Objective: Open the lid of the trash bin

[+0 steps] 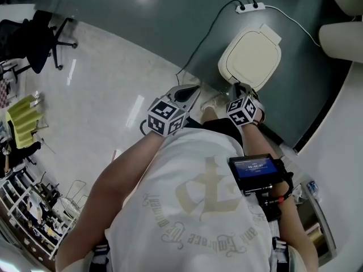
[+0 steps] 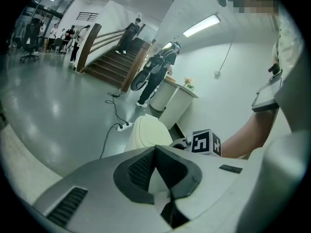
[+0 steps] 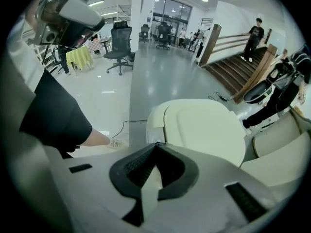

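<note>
Trash bin [image 1: 250, 58], one, closed; left hand-held gripper [image 2: 155, 147] and right hand-held gripper [image 3: 156, 143] both pressed together.

My left gripper [image 2: 155, 148] and right gripper [image 3: 155, 145] have pale grey shells with dark grey ribbed pads [image 2: 141, 171]. Each marker cube [image 1: 166, 117] carries black-and-white square patterns. The trash bin [image 1: 250, 58] is plain cream. The floor [image 1: 170, 27] under it is dark grey-green. My shirt [image 1: 193, 208] is white with beige lettering. My screen [image 1: 253, 166] is blue.

Bright ceiling light, fisheye-warped edges
</note>
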### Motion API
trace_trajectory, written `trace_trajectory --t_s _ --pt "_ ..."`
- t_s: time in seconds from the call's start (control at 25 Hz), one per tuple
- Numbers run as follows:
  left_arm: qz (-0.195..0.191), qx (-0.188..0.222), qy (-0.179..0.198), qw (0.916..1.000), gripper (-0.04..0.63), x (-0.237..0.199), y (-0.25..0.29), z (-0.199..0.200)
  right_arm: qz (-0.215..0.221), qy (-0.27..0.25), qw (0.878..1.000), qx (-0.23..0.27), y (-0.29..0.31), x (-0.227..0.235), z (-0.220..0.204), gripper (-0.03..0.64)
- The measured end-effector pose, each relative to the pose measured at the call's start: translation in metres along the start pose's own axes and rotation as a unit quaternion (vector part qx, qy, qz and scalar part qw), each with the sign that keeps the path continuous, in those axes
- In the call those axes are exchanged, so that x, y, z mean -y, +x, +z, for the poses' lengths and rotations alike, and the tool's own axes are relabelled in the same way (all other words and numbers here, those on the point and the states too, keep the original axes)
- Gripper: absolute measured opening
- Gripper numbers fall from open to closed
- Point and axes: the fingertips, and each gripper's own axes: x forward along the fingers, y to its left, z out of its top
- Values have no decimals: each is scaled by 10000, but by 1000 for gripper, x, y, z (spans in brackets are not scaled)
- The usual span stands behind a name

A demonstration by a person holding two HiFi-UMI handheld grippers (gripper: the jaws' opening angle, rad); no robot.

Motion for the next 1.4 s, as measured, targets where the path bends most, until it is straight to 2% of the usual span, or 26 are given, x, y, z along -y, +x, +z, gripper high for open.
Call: trace_trajectory --t_s 0.32,0.68,1.04,1.4 --pt "-109 -88 92 9999 14 5 7 1 -370 -294 9988 -116 1 0 -2 6" --pt "-85 -24 108 9999 14 2 0 6 -332 -268 9991 -6 -1 -1 1 6" --pt "-201 -52 222 9995 14 4 -1 13 76 136 9999 -72 -2 2 1 5" --pt "-401 -167 424 9982 14 10 3 20 100 367 9993 46 -14 9 10 5"
